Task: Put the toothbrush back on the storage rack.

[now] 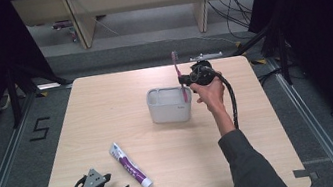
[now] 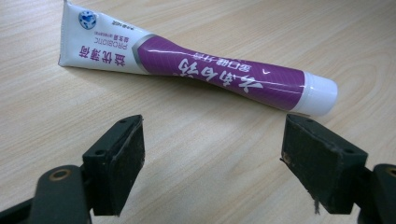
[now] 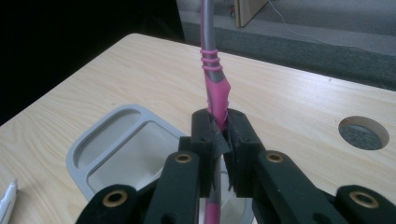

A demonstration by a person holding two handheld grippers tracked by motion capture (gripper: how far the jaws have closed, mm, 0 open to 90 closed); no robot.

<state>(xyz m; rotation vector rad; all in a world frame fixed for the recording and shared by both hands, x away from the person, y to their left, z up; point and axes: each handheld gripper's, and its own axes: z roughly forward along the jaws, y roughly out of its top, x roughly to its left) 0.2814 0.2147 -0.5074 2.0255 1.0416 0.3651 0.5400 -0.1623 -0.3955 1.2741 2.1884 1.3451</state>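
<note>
Right gripper (image 3: 219,133) fingers clamp toothbrush (image 3: 215,95) upright over container (image 1: 169,104); left gripper (image 2: 212,158) fingers wide.

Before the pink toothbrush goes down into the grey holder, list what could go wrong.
1. The right gripper pinches the upright pink-and-grey toothbrush on a narrow stretch of handle; it might pivot or slip between the pads.
2. The brush hangs near the right wall of the light grey plastic holder; its lower end could catch the rim or nudge the holder across the wooden table.
3. The holder has an inner divider, so the brush may land in the wrong compartment.
</note>
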